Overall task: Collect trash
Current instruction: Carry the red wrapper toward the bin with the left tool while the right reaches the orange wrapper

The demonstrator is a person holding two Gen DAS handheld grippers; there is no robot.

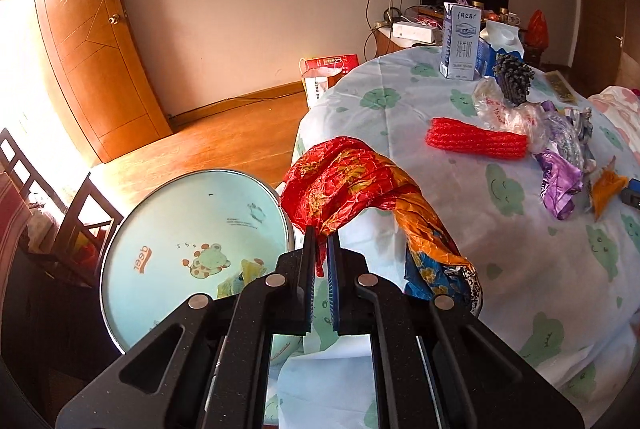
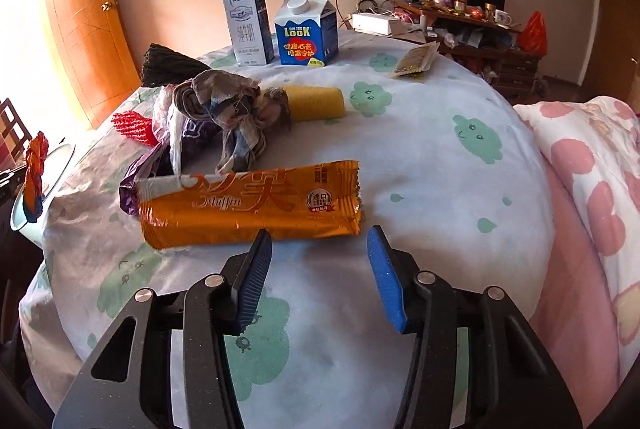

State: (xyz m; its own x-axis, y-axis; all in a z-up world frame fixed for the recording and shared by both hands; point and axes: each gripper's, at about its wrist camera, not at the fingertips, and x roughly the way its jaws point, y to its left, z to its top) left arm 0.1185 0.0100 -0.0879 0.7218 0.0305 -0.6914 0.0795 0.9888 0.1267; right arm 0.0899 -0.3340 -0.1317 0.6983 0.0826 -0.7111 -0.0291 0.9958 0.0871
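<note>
My left gripper point(image 1: 321, 241) is shut on a crumpled red and orange foil wrapper point(image 1: 352, 181), which hangs off the table's left edge beside a round light-blue bin point(image 1: 180, 213). The right wrist view shows that same wrapper point(image 2: 35, 165) at the far left, over the bin point(image 2: 60, 157). My right gripper point(image 2: 320, 241) is open just short of a long orange snack wrapper point(image 2: 248, 209) lying flat on the tablecloth point(image 2: 420, 157); its pads do not touch the wrapper.
More litter lies on the table: red mesh point(image 1: 476, 139), a purple wrapper point(image 1: 558, 181), a clear bag point(image 1: 496, 105), a yellow foam roll point(image 2: 318, 103), crumpled rags point(image 2: 232, 109) and a gold sachet point(image 2: 416, 61). Two milk cartons point(image 2: 248, 25) point(image 2: 306, 29) stand at the back. Pink bedding point(image 2: 592, 169) is on the right.
</note>
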